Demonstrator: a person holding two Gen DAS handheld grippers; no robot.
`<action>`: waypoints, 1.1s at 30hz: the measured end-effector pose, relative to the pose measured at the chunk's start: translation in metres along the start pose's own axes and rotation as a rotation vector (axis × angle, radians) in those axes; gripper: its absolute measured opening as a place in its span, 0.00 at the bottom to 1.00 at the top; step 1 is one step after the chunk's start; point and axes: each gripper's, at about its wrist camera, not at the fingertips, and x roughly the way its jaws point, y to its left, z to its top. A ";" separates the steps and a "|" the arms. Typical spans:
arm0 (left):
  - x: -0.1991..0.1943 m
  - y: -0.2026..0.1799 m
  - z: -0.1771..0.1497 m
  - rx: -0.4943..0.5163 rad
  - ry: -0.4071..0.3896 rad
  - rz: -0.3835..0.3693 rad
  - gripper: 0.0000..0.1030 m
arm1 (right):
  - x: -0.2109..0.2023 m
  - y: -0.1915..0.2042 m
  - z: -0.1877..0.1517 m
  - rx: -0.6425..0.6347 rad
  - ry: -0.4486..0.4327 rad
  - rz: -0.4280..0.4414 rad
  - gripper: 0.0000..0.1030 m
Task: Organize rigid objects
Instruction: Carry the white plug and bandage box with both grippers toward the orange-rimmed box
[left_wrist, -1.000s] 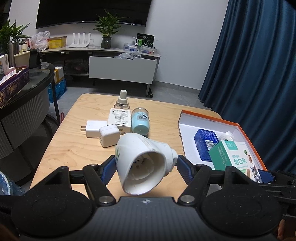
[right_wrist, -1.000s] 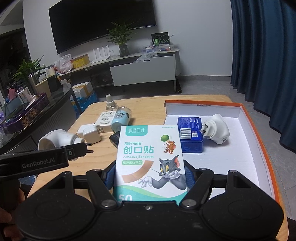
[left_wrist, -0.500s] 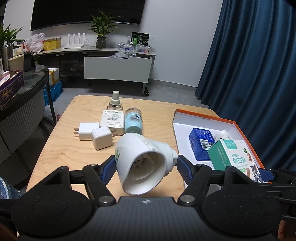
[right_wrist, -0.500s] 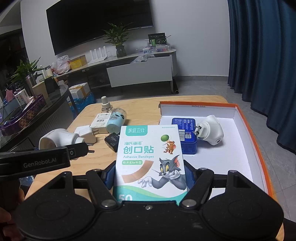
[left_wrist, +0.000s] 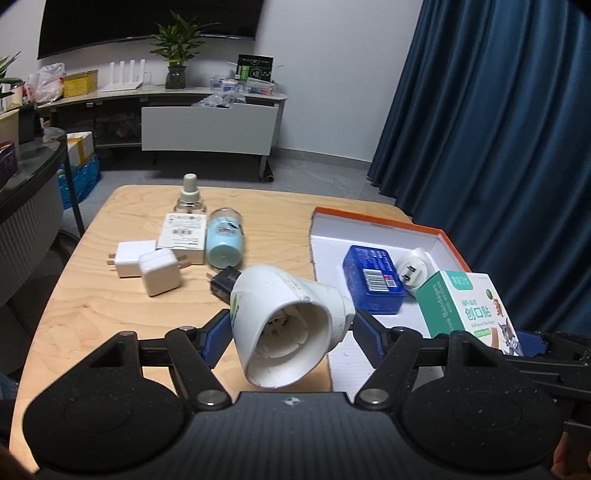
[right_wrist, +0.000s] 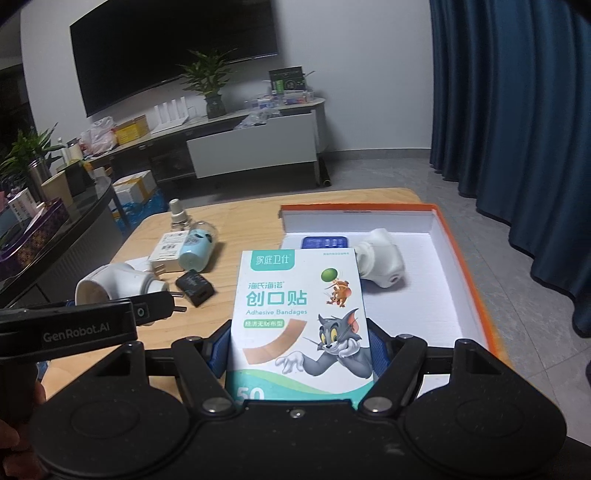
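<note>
Both my grippers are loaded. My left gripper (left_wrist: 286, 330) is pinching a white plug-in vaporizer (left_wrist: 284, 325), open mouth tipped toward the camera, blue pads pressed on either flank. It hangs above the wooden table (left_wrist: 92, 295), just left of the orange-rimmed box lid (left_wrist: 373, 219).

My right gripper (right_wrist: 299, 349) is clamped on an adhesive bandage box (right_wrist: 301, 317), held upright with the cartoon cat and mouse facing me; its edges sit against both blue pads. The box hangs over the near left part of the lid's white floor (right_wrist: 436, 280).

Inside the lid: a blue box (left_wrist: 373, 278) with a barcode label lying flat, and a second white vaporizer (right_wrist: 382, 264) lying just beside it on the right, plug prongs pointing toward the blue box. From the right wrist view the bandage box hides most of the blue one.

On the bare table, left of the lid: a clear bottle with a wick cap (left_wrist: 190, 194) standing at the far side; a white labelled box (left_wrist: 183, 236) in front of it; a pale blue bottle (left_wrist: 223, 240) on its side touching that box; two white chargers (left_wrist: 146, 266) side by side nearer me; a small black charger (right_wrist: 195, 287) just behind the held vaporizer.

A dark blue curtain (left_wrist: 498, 129) fills the right side.
</note>
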 end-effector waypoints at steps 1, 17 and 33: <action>0.001 -0.002 0.000 0.003 0.002 -0.005 0.70 | -0.001 -0.002 0.000 0.002 0.000 -0.005 0.82; 0.012 -0.033 0.001 0.060 0.017 -0.056 0.70 | -0.008 -0.030 0.000 0.047 -0.017 -0.059 0.82; 0.025 -0.057 0.004 0.100 0.027 -0.091 0.70 | -0.006 -0.055 0.004 0.075 -0.029 -0.097 0.82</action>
